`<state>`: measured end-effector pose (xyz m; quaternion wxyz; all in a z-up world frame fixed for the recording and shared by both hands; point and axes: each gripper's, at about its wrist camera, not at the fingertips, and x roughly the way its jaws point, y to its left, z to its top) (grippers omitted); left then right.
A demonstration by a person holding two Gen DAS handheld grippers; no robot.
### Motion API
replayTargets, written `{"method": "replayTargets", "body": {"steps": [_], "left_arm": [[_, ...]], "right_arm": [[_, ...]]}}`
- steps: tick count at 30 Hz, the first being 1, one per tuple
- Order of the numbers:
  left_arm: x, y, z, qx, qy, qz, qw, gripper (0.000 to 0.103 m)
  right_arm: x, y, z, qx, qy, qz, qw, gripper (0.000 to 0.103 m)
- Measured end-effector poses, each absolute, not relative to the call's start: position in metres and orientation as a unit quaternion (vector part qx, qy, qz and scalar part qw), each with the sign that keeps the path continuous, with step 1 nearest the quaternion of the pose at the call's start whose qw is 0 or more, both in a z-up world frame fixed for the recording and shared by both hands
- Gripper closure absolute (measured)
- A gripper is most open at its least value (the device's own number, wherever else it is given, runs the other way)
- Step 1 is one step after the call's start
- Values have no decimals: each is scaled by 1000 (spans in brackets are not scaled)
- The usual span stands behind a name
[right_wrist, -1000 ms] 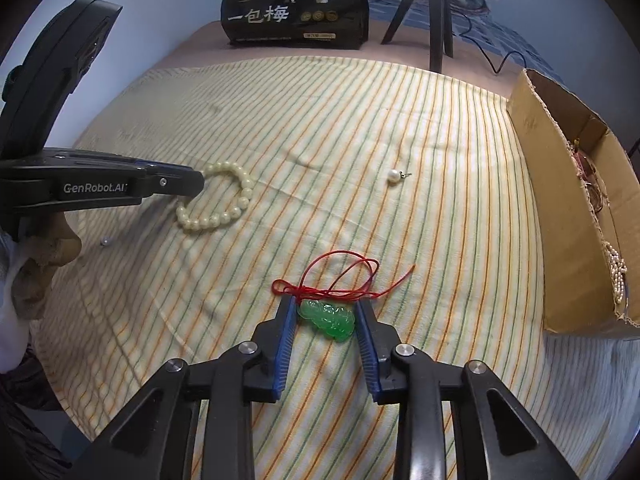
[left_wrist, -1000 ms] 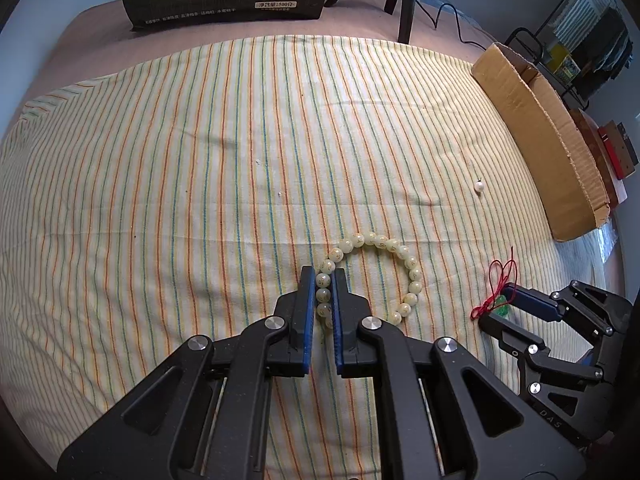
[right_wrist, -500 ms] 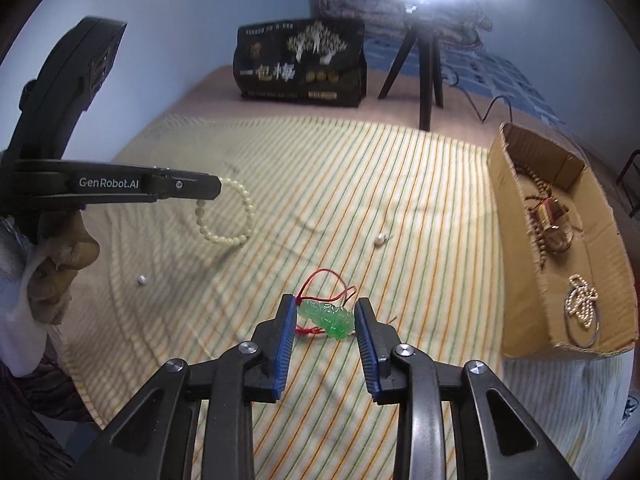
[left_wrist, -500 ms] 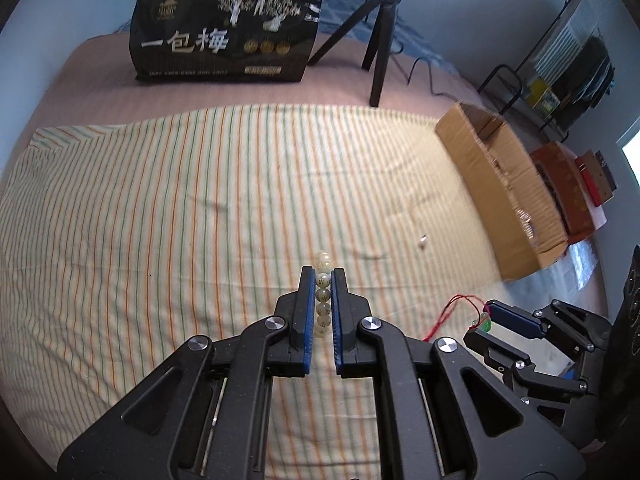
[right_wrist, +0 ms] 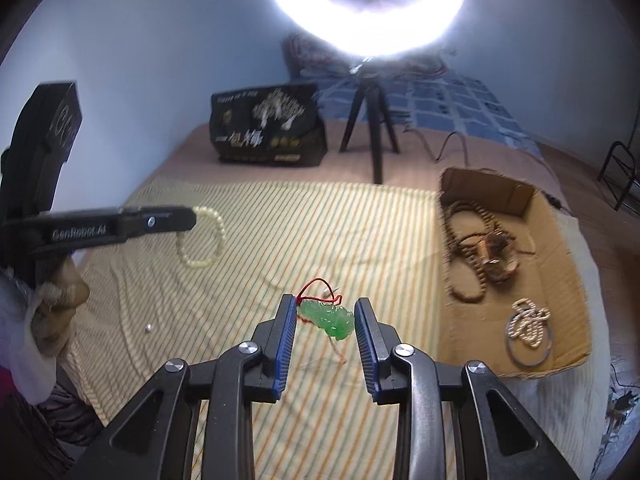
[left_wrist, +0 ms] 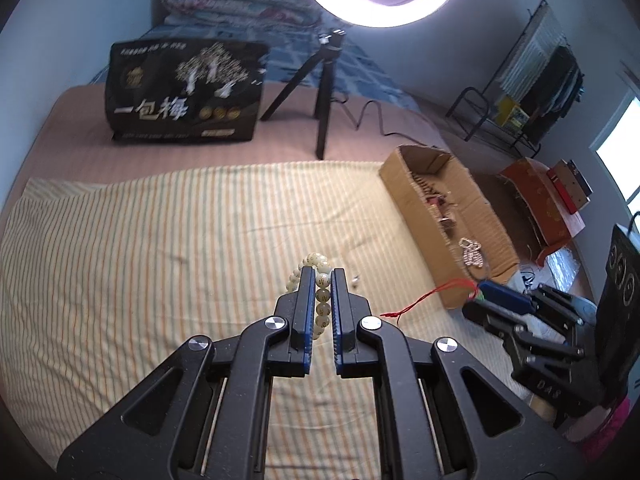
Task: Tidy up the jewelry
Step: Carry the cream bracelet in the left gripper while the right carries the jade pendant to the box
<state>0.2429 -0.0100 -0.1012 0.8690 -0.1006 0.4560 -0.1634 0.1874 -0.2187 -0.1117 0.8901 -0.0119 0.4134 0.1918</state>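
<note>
My left gripper [left_wrist: 322, 276] is shut on a pale bead bracelet [left_wrist: 321, 292] and holds it in the air above the striped cloth [left_wrist: 140, 260]. In the right wrist view the bracelet [right_wrist: 202, 240] hangs from the left gripper [right_wrist: 188, 218]. My right gripper [right_wrist: 325, 308] is shut on a green jade pendant [right_wrist: 330, 317] with a red cord [right_wrist: 316, 286], lifted above the cloth. The pendant's cord [left_wrist: 436, 292] shows at the right gripper [left_wrist: 486, 294] in the left wrist view. A cardboard box [right_wrist: 560, 248] holding several necklaces stands to the right.
A small pearl earring [left_wrist: 355, 279] and a tiny stud [right_wrist: 148, 328] lie on the cloth. A black bag [left_wrist: 184, 96], a tripod [left_wrist: 320, 92] and a ring light [right_wrist: 368, 4] stand at the back. The cloth's right edge meets the box [left_wrist: 404, 196].
Both grippers have risen well above the cloth, carrying the bracelet and the pendant. The views have tilted up, showing the ring light and the box's inside.
</note>
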Motion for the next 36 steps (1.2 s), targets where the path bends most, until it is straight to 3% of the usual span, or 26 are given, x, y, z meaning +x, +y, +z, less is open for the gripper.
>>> {"method": "replayTargets", "body": {"steps": [17,36], "left_arm": [[245,-77,-58,-97,416,-232,874,98],[264,-157,-61,-98,419,-282,858,98]], "right_arm": [[207,-297,-62,39,359,129,923,73],[255,-371,-66,77,361,60,927,73]]}}
